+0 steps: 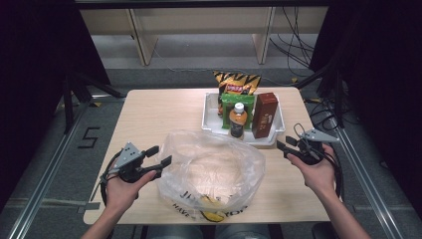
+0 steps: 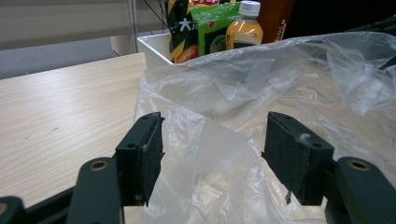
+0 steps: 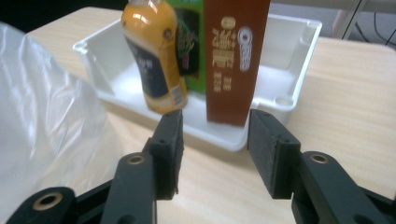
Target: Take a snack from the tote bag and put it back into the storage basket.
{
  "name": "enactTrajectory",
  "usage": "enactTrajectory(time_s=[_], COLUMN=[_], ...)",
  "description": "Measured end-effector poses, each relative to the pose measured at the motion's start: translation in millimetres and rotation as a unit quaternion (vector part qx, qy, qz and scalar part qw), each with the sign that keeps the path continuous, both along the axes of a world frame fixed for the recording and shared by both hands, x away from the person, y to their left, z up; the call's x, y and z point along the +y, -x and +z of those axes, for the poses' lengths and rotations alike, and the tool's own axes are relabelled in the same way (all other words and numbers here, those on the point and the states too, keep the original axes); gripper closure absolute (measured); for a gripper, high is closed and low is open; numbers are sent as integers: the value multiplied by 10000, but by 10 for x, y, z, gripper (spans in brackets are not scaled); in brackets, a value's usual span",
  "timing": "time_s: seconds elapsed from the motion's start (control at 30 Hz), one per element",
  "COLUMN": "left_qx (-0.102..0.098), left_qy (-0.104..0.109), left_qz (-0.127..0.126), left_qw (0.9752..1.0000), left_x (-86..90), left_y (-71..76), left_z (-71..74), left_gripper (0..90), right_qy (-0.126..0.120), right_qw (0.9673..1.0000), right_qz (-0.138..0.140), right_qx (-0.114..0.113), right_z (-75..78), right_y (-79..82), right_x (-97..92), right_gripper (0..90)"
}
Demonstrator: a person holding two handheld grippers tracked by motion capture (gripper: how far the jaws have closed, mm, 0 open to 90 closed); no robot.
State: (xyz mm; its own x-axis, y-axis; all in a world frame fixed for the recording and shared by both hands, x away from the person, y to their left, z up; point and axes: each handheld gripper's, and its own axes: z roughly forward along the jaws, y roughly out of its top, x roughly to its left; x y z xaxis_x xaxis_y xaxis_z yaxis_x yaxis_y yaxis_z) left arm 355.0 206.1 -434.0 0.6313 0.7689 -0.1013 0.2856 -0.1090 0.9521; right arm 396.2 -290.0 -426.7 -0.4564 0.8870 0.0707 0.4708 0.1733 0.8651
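Plastic bag (image 1: 211,172) lies open-mouthed just in front of the white tray (image 1: 211,122). Left gripper (image 1: 159,155), jaws spread, straddles the bag's left rim: pinch one layer only. Right gripper (image 1: 284,148), jaws spread and empty, faces the brown carton (image 3: 236,60) in the tray: approach squarely.

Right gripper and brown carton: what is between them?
In the right gripper view, bare table and the white tray's front rim separate the right gripper from the brown carton.
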Motion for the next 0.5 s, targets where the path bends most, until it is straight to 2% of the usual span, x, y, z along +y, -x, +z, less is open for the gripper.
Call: enactTrajectory(time_s=[0.03,0.1,0.13,0.17,0.2,0.23,0.27,0.3,0.33,0.37,0.4,0.43,0.47,0.5], left_qx=[-24,-20,-17,-6,-17,72,120,129,82,82,115,98,144,112], left_qy=[-88,-24,-13,-2,-39,59,99,138,61,119,202,132,210,145], left_qz=[32,49,49,67,48,103,121,129,115,110,118,121,140,133], left_qw=[10000,10000,10000,10000,10000,9999,9998,9997,9999,9998,9997,9998,9996,9997], left_x=[20,43,55,65,78,73,75,74,84,77,65,69,59,65], left_y=[4,9,13,17,16,29,34,32,25,22,23,19,20,12], left_z=[6,-9,-20,-38,-56,-83,-106,-127,-133,-144,-153,-153,-163,-168], left_gripper=[364,361,359,357,356,355,353,353,352,352,352,352,352,351], right_qy=[-40,-48,-132,-82,-147,-91,-199,-61,-96,-189,-22,18,12,86], right_qw=[10000,10000,9997,10000,9998,10000,9997,9999,9999,9997,10000,10000,10000,9999], right_qz=[5,-49,-150,0,-118,-28,-114,-78,-140,-165,-86,-18,-51,-62], right_qx=[-18,49,150,12,89,-4,58,-27,14,40,44,13,-55,-98], right_z=[-18,-45,-51,-73,-73,-92,-103,-107,-114,-120,-118,-115,-124,-117], right_y=[27,82,124,126,164,157,179,172,190,195,203,195,191,198], right_x=[-6,-15,-1,-33,-20,-40,-21,-40,-26,-2,-18,-23,-8,-2], right_gripper=[554,541,536,531,524,519,513,504,497,489,480,468,455,445])
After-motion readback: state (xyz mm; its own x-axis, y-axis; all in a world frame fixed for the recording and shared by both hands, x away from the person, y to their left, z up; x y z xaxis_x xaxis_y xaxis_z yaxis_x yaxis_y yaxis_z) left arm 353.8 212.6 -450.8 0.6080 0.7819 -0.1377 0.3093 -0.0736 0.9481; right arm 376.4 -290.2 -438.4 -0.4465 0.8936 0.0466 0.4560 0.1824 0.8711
